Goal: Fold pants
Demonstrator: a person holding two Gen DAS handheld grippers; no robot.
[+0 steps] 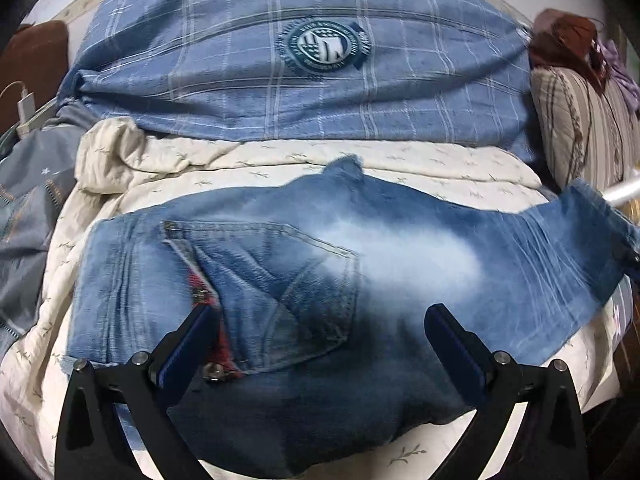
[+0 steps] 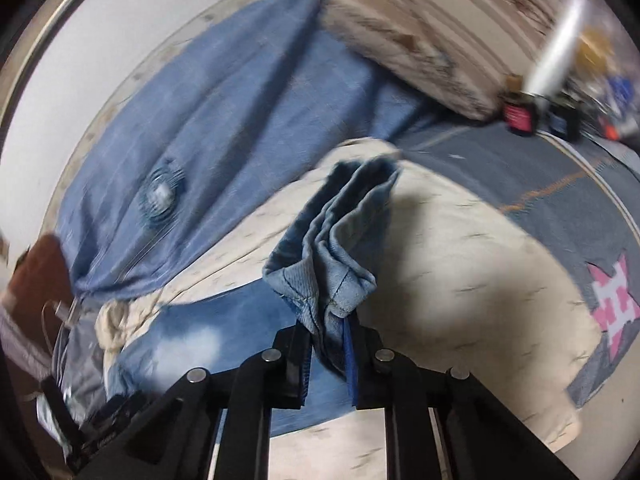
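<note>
The faded blue denim pants [image 1: 320, 280] lie spread across the cream quilted bed cover [image 1: 440, 160], with the left claw [image 1: 320, 320] gaping wide and empty above the back pocket. Off right, the right claw [image 2: 328, 336] is clamped tight on the bunched hem [image 2: 320, 264]. Soft, fairly heavy cloth that will sag; I'd grip it at seams or hems.

A bedroom in a home. A bed carries a cream quilt [image 1: 280, 168], a blue plaid duvet [image 1: 240, 60] and a striped pillow [image 1: 580, 128].
</note>
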